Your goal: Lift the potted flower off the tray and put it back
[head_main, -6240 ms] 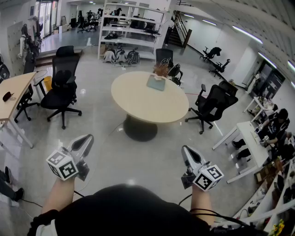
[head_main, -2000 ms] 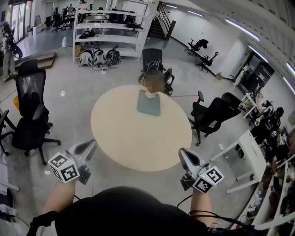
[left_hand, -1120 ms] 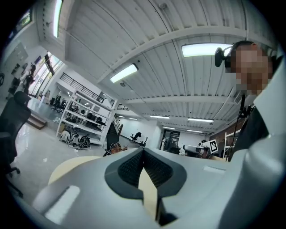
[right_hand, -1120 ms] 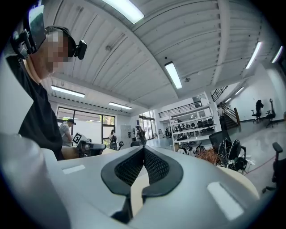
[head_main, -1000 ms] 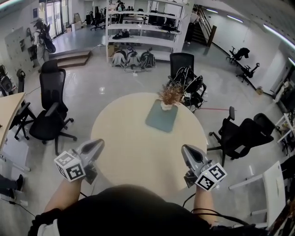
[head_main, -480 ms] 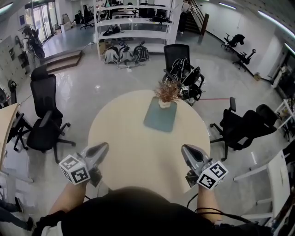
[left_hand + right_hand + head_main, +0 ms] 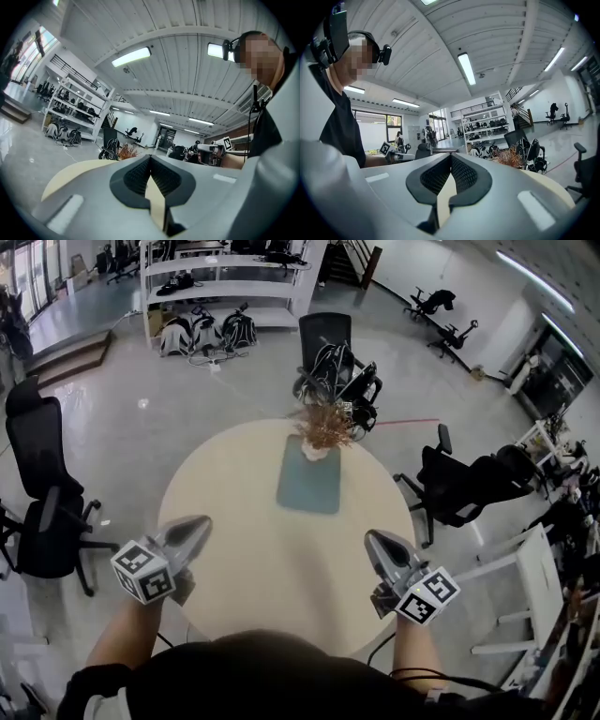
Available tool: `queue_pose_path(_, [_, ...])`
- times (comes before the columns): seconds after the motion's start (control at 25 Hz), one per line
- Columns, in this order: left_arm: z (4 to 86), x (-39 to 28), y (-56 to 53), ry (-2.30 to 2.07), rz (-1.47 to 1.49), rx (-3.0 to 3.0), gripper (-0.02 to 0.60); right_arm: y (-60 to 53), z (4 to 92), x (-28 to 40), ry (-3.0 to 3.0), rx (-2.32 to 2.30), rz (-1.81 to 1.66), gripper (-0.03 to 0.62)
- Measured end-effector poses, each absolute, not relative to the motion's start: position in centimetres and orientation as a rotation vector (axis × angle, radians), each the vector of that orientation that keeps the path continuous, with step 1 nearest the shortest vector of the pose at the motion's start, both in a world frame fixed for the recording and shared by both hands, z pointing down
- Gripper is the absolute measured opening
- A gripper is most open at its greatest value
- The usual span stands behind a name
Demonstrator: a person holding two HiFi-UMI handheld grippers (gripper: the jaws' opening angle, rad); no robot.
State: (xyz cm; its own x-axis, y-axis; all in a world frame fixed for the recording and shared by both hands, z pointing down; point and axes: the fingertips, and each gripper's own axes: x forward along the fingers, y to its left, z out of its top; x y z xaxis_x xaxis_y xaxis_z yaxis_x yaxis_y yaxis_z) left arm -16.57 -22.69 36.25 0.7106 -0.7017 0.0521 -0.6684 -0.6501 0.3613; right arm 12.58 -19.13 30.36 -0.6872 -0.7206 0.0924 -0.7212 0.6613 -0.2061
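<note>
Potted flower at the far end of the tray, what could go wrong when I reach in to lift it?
1. Both the left gripper and right gripper are shut; reaching in that way would likely push the potted flower over rather than grip it.
2. It stands at the far end of the tray, near the table edge, so a nudge might send it off.
3. The sprigs spread wider than the pot; jaws closing high could crush them.

Round beige table (image 7: 234, 559) stands mid-floor. Black office chair (image 7: 323, 334) just behind its far edge; second chair (image 7: 42, 512) at left, third (image 7: 464, 486) at right. White shelving (image 7: 225, 282) at back, backpacks (image 7: 202, 334) on floor beneath. White desk (image 7: 530, 582) far right. Glossy grey floor (image 7: 187, 399).
</note>
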Motion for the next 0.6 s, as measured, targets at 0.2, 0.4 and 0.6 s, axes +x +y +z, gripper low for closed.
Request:
queue_pose_path(0.2, [39.6,-12.5,-27.3,-1.116,-0.045,2.555,0.003,-22.9,33.0,16.6,-2.836,1.247,0.364,0.015])
queue_pose_path(0.4, [40.7,-7.0,-32.7,-1.071,-0.040,2.529,0.104,-27.4,33.8,21.0,-2.852,1.259,0.330,0.015])
queue_pose_path(0.6, [42.4,-3.9,-40.1,-1.038,0.075,2.581,0.242,-31.1,35.3,22.4,-2.865,1.290,0.324,0.015])
